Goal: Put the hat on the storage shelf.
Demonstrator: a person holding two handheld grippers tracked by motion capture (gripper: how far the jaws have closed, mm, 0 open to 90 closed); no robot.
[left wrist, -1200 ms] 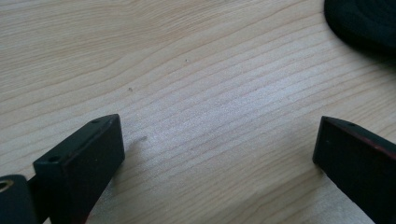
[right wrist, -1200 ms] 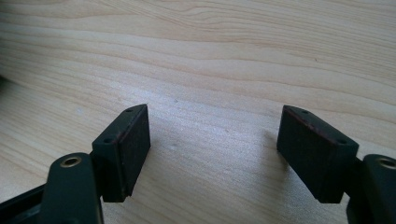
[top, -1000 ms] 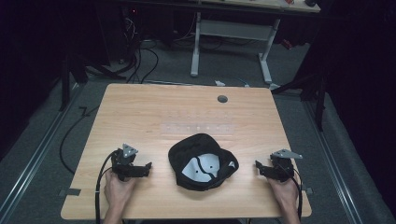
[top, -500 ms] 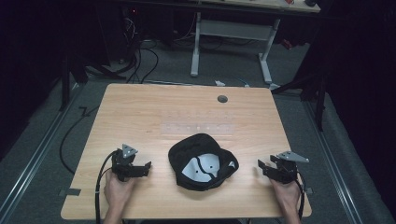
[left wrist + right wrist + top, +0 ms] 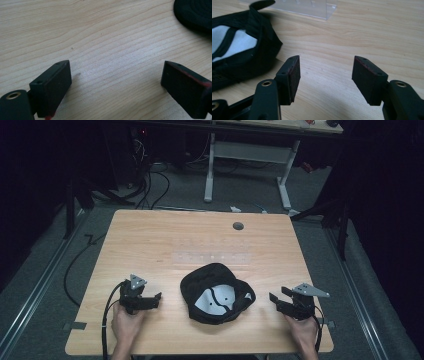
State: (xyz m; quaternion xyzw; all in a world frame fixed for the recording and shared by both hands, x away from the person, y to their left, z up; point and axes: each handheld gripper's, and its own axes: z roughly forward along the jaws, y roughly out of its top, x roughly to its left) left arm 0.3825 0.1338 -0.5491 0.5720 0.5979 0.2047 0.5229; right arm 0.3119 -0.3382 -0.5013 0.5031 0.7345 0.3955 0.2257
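A black fabric cap (image 5: 218, 293) lies upside down at lower centre of the high view on the pale wood-grain table (image 5: 150, 240), its white lining showing. The left gripper (image 5: 150, 300) and right gripper (image 5: 278, 299) flank it, jaws apart and empty, having just been closing slightly.

Cap (image 5: 217, 293) on table (image 5: 150, 240), between both tongs.

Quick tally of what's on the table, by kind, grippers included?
Black cap, lying inside up: 1
Clear plastic strip: 1
Grippers, left gripper and right gripper, jaws apart with nothing between them: 2
Total: 4
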